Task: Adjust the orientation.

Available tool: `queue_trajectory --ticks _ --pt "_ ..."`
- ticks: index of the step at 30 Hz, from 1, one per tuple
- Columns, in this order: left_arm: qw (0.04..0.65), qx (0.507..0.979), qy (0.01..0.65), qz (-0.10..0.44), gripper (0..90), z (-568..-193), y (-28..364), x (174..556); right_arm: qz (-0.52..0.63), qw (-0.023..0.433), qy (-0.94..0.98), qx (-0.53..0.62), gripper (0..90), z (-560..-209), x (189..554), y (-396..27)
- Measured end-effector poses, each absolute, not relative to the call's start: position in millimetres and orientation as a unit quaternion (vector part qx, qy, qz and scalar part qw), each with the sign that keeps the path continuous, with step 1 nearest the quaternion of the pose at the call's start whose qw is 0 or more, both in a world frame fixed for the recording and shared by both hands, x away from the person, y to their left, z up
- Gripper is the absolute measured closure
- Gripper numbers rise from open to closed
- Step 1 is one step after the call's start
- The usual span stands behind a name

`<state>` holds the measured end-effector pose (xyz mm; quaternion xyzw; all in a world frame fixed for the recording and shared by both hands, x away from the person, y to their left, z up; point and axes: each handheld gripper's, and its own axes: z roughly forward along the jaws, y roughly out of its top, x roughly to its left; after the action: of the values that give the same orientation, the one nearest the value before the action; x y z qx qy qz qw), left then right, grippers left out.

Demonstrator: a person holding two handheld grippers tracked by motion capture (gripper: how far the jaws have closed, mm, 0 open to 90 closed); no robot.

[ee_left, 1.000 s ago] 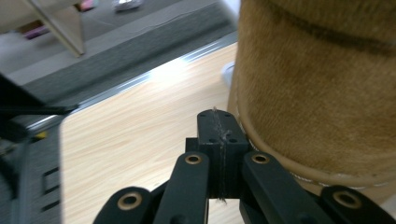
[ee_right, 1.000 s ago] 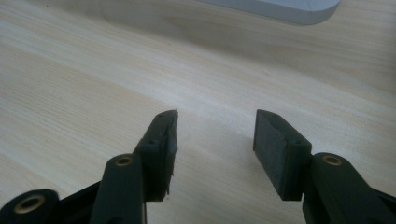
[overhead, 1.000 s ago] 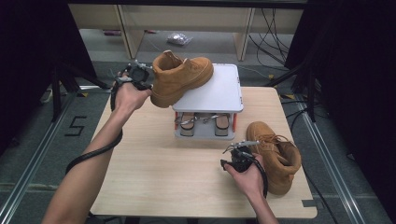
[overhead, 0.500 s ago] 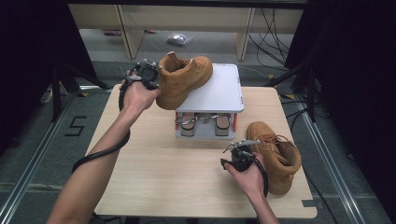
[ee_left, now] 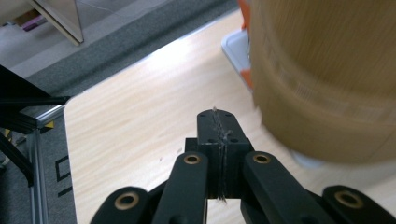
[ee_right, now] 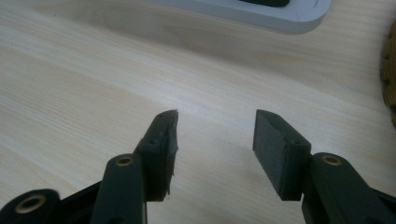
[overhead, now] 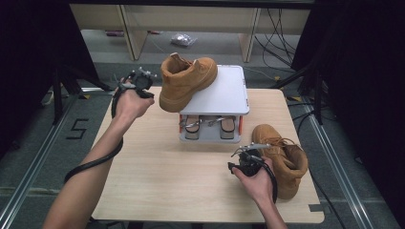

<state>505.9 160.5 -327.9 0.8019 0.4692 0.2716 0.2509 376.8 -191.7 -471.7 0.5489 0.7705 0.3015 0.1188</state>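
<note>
My left gripper (overhead: 142,82) is pressed fully closed with nothing between its jaws, sitting just beside the heel of the tan suede boot (overhead: 184,80) that perches tilted on the left rim of the white two-tier rack (overhead: 224,93), near the far edge of the table (overhead: 157,176). In the left gripper view the boot's heel and pale sole (ee_left: 327,79) loom blurred just ahead and to the right of my closed tips, overhanging the tray edge. I judge the step in hand to be seating this boot squarely on the top shelf, so I would use the closed tips as a blunt pusher against the heel counter, low near the sole, and nudge it toward the shelf's middle in short, level presses; pushing high on the soft collar would probably tip it off the left rim. My right gripper (overhead: 246,160) hangs with its jaws apart and empty above bare wood near the right front corner, just beside the second boot (overhead: 286,157), which lies on the table close to the right edge; it should be ready to steady the rack if it slides. The lower shelf holds a pair of sandals (overhead: 208,128). The only writing I can read is a dark "5" marked on the floor (overhead: 79,129) left of the table; I can make out no brand on either boot.
</note>
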Motion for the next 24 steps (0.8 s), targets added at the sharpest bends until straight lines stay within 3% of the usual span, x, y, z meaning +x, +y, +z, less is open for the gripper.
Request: queue_trajectory --ticks 2,8,13,24 --pt "0.244 0.811 0.459 0.269 89.9 -338 163 501 0.303 0.117 0.767 0.553 50.4 -472 376 -191" --pt "0.313 0.818 0.421 0.237 90.0 -352 160 494 0.301 0.119 0.771 0.548 50.4 -473 376 -189" --pt "0.302 0.817 0.421 0.253 90.0 -350 156 491 0.303 0.121 0.770 0.548 50.3 -472 377 -189" --pt "0.292 0.822 0.430 0.233 90.0 -335 141 482 0.304 0.118 0.772 0.545 50.4 -472 377 -189"
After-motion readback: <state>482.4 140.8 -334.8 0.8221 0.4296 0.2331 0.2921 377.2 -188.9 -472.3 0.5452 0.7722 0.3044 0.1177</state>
